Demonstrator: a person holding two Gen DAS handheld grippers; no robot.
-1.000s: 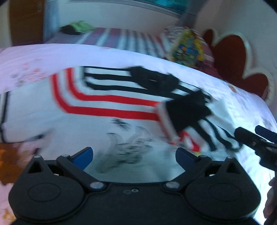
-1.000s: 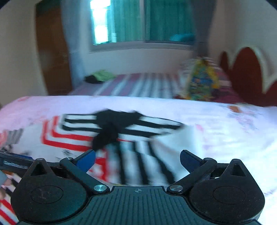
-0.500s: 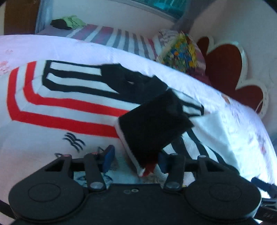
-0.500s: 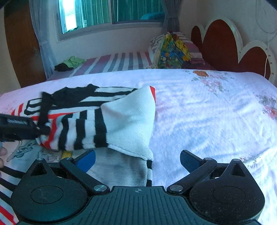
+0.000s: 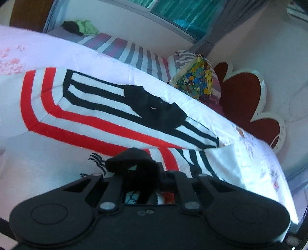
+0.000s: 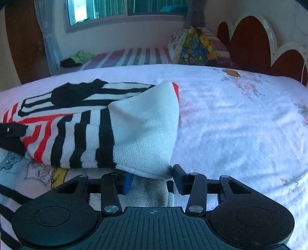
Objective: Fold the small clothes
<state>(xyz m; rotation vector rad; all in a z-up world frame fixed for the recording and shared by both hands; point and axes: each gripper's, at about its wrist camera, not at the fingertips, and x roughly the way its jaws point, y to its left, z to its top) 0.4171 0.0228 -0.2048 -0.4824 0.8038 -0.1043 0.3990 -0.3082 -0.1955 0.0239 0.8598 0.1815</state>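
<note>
One fold is half made — the striped sweater lies mid-bed, its sleeve turned in, left gripper pinched on the black cuff, right gripper closing half-wide around the white edge (grip unclear), remaining folds undone.

Home bedroom: bed with floral sheet, heart-shaped headboard, curtained window, pillows.

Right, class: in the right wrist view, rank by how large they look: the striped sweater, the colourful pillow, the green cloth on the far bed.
1. striped sweater, by far the largest, though it is also nearest the camera.
2. colourful pillow.
3. green cloth, smallest, but farthest away, so its true size is unsure.
</note>
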